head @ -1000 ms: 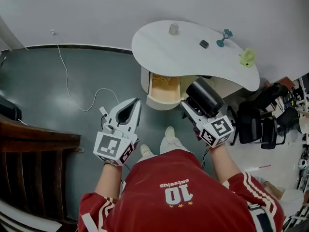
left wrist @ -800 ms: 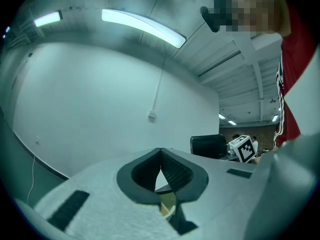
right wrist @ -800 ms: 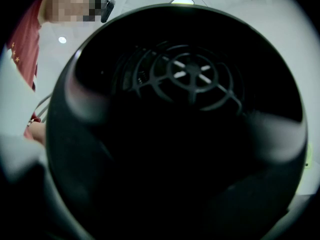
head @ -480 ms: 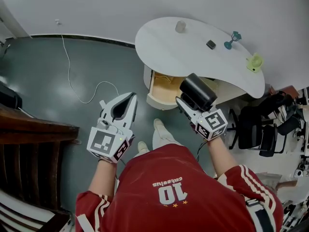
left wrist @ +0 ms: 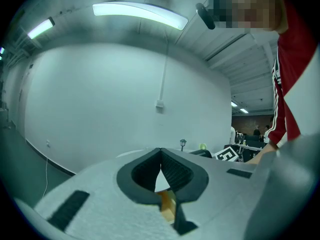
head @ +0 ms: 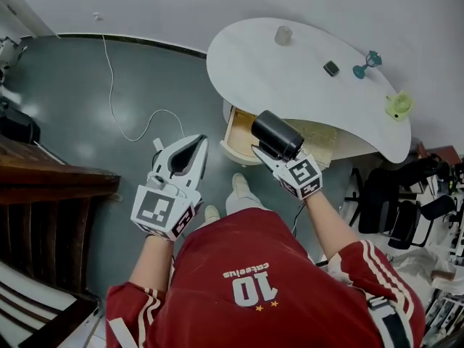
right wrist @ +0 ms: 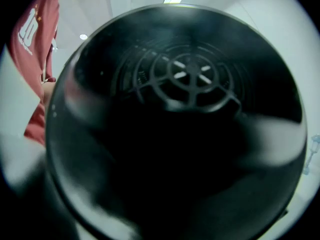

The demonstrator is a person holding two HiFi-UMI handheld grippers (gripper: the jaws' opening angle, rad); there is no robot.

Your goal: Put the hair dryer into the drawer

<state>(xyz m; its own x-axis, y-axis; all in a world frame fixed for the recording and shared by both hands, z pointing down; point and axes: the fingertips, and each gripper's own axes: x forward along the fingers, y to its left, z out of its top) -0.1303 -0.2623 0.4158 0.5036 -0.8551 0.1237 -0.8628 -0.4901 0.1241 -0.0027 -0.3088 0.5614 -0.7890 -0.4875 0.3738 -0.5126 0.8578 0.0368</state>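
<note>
The black hair dryer (head: 274, 134) is held in my right gripper (head: 267, 154), just in front of the open wooden drawer (head: 240, 133) under the white curved table (head: 246, 60). In the right gripper view the hair dryer's round grille (right wrist: 187, 79) fills the frame and hides the jaws. My left gripper (head: 194, 145) hangs over the floor to the drawer's left, jaws shut with nothing in them; in its own view the tips (left wrist: 160, 151) meet, pointing at the wall.
On the table stand a cup (head: 283, 35), a small dark box (head: 330, 68), a teal lamp figure (head: 367, 63) and a green object (head: 397, 106). A white cable (head: 119, 114) trails over the grey floor. Dark wooden furniture (head: 51, 194) stands left, black chairs (head: 395, 209) right.
My right gripper has carried the hair dryer left and closer to the drawer's opening. The left gripper has held roughly where it was. The head view has shifted.
</note>
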